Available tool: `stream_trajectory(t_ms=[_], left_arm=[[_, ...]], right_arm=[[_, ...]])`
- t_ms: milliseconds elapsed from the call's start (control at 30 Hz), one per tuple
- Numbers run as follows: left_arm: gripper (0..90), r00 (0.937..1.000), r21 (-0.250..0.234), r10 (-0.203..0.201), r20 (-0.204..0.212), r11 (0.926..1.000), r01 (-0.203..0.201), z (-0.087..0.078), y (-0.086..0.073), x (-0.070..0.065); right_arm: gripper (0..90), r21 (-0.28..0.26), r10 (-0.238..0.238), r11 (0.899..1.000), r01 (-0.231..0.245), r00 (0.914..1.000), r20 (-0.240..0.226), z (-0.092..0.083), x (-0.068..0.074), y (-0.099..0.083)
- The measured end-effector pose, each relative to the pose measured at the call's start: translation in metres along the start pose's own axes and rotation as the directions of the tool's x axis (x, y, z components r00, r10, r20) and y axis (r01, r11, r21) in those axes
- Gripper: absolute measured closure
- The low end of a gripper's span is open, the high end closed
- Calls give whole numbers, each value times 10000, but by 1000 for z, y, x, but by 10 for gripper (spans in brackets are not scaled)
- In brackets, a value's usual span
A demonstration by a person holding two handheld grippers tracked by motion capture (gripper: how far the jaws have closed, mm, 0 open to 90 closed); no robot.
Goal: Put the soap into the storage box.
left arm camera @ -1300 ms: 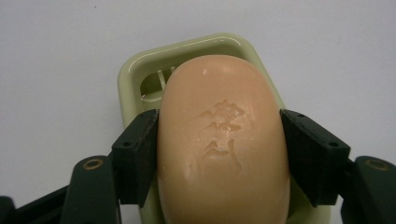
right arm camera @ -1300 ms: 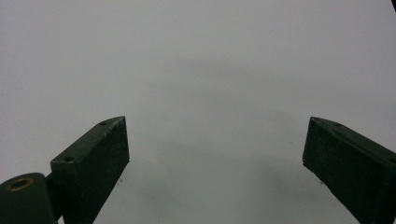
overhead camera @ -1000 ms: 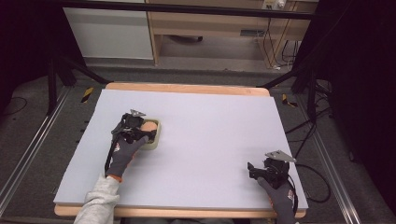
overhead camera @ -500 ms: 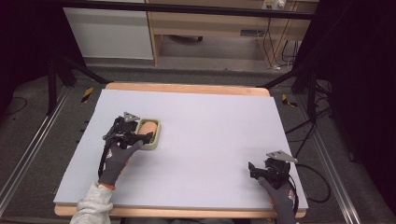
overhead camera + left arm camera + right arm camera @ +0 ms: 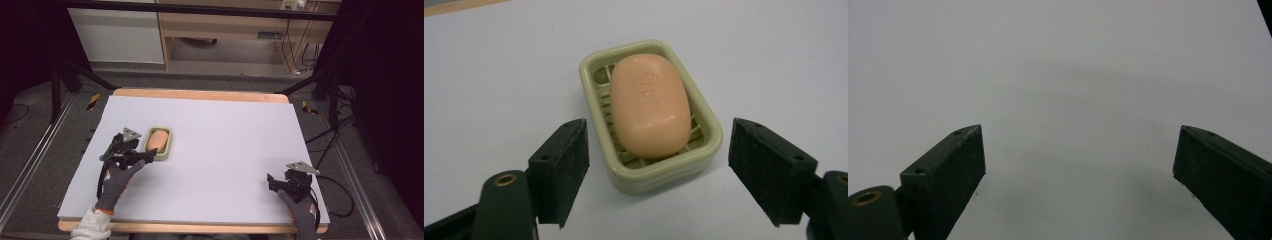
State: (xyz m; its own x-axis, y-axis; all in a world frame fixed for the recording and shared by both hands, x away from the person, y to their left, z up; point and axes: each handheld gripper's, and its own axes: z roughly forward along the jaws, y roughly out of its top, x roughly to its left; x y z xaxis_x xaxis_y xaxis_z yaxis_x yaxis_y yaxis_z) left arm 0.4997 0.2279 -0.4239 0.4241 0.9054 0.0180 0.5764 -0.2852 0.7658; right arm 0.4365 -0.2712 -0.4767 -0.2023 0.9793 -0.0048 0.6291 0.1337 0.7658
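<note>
A peach-coloured bar of soap (image 5: 650,105) (image 5: 157,139) lies in a pale green slatted soap dish (image 5: 596,120) (image 5: 168,149) on the left half of the white table. My left gripper (image 5: 150,154) (image 5: 656,172) is open just short of the dish's near end, its jaws spread wider than the dish and touching nothing. My right gripper (image 5: 273,182) (image 5: 1078,165) stands open near the table's front right corner, with bare white surface between its jaws.
The white table top (image 5: 235,135) has a wooden edge (image 5: 200,94) at the back. Black frame legs and cables (image 5: 325,145) run along the right side. A cabinet and shelf (image 5: 220,30) stand on the floor beyond the table.
My left gripper has pulled back toward the person and to the left, off the soap dish. The soap now lies uncovered in the dish. The right gripper has stayed put.
</note>
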Motion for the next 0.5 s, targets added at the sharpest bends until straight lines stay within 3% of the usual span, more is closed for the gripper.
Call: stream_trajectory(t_ms=[133,233,400,500], left_arm=[[236,9999,18,-113,10,9999,113,-4,-10,3],[236,9999,78,42,-138,10000,-41,-9,-17,3],[234,9998,-439,-142,-153,9989,135,-19,-31,2],[234,9997,-405,-182,-139,9990,177,-19,-37,3]], right_arm=[[66,15,92,10000,-92,9999,69,1,0,0],[67,126,57,9999,-59,9999,150,3,0,0],[66,48,139,9999,-140,9997,179,2,-2,0],[66,93,281,9996,-283,9994,191,1,-2,0]])
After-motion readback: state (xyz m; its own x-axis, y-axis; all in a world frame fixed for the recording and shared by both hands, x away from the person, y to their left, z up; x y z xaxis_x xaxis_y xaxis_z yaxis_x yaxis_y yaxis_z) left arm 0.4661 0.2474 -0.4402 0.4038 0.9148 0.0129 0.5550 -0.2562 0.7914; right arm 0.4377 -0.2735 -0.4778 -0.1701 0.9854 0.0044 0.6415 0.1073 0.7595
